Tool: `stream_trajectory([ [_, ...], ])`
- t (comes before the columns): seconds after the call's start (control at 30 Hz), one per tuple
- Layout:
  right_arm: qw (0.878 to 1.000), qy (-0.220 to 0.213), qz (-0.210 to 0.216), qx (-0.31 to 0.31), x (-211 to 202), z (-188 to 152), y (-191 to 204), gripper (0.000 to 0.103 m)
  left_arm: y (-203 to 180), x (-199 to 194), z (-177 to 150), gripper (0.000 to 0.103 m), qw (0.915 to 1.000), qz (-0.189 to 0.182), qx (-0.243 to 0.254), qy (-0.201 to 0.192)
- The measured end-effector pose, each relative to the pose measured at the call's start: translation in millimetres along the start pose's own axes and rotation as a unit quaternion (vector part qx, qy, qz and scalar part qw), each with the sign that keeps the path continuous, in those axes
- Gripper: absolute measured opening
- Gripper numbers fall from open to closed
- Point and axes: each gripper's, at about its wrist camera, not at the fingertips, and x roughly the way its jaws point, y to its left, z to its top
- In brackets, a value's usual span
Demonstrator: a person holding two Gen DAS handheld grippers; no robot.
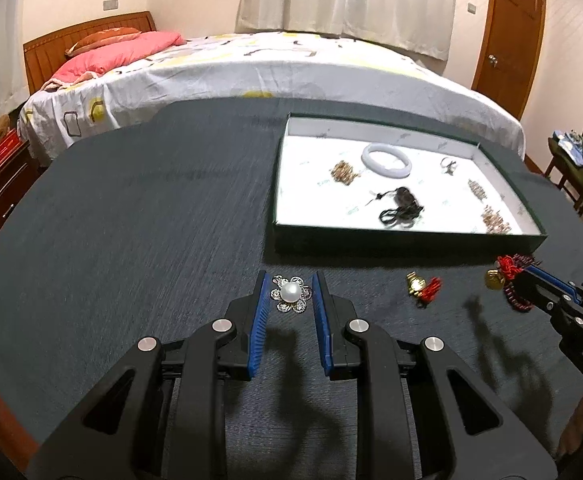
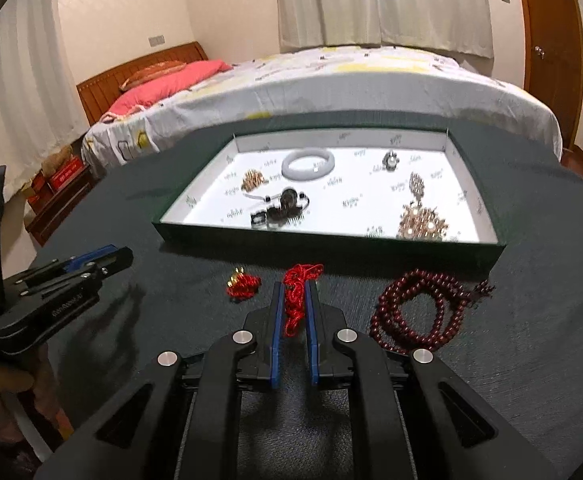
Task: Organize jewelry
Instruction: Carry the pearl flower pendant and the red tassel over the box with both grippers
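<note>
The left tongs (image 1: 291,290) are gripping a pearl flower brooch (image 1: 290,294) by its petal edges, holding it off the dark tabletop (image 1: 131,220), probably so it can be carried to the tray (image 1: 403,236) lying just beyond. The right tongs (image 2: 294,294) are standing clamped together on a red cord (image 2: 296,296), whose gold charm (image 1: 491,279) is dangling below in the left view; pinching the soft cord rather than the charm is likely giving a surer hold. The tray is already holding a white bangle (image 2: 308,164), a dark cord piece (image 2: 283,210) and several gold clusters, spaced apart so that nothing tangles. A second red-tasselled charm (image 2: 243,283) and a string of dark red beads (image 2: 419,312) are waiting on the tabletop in front of the tray.
</note>
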Motion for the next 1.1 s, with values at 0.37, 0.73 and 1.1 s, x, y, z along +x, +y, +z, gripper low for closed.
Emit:
stream_trajectory([
  [0.37, 0.998, -0.064, 0.0, -0.005, -30, 38, -5, 0.011, -24, -17, 39, 0.021, 0.9985, -0.039, 0.008, -0.038],
  [0.73, 0.992, -0.124, -0.012, -0.013, -20, 95, -16, 0.011, -58, 0, 97, 0.021, 0.9941, -0.06, 0.028, -0.086],
  [1.1, 0.994, -0.103, -0.03, 0.008, 40, 100, -38, 0.011, -65, 52, 107, 0.021, 0.9957, -0.051, 0.029, -0.071],
])
